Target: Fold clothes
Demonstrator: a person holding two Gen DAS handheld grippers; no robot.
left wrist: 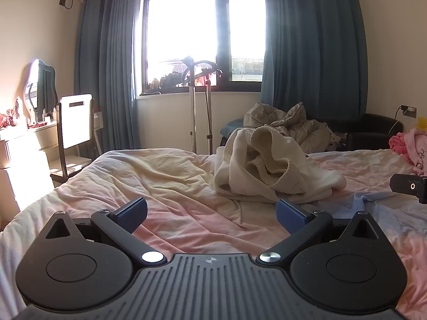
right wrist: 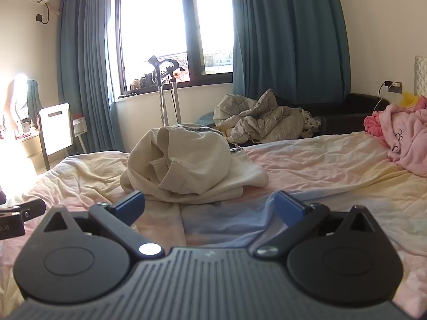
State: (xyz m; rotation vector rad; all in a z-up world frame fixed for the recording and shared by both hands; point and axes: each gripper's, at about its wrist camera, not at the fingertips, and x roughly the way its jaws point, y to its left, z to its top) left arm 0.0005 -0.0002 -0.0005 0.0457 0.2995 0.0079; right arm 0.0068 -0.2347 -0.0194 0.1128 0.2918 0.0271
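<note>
Both grippers are spread wide with nothing between the pads, and I've got them low over the bed (left wrist: 165, 176). From the left gripper (left wrist: 212, 214) the cream garment (left wrist: 269, 168) lies crumpled ahead and to the right; from the right gripper (right wrist: 210, 206) it sits just ahead, slightly left (right wrist: 192, 165).

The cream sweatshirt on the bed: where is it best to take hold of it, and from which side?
Probably grip the cream sweatshirt at its ribbed cuff, coming from the near side. That thick edge faces both open grippers and stands up from the crumpled heap, so the fingers can close around it.
</note>
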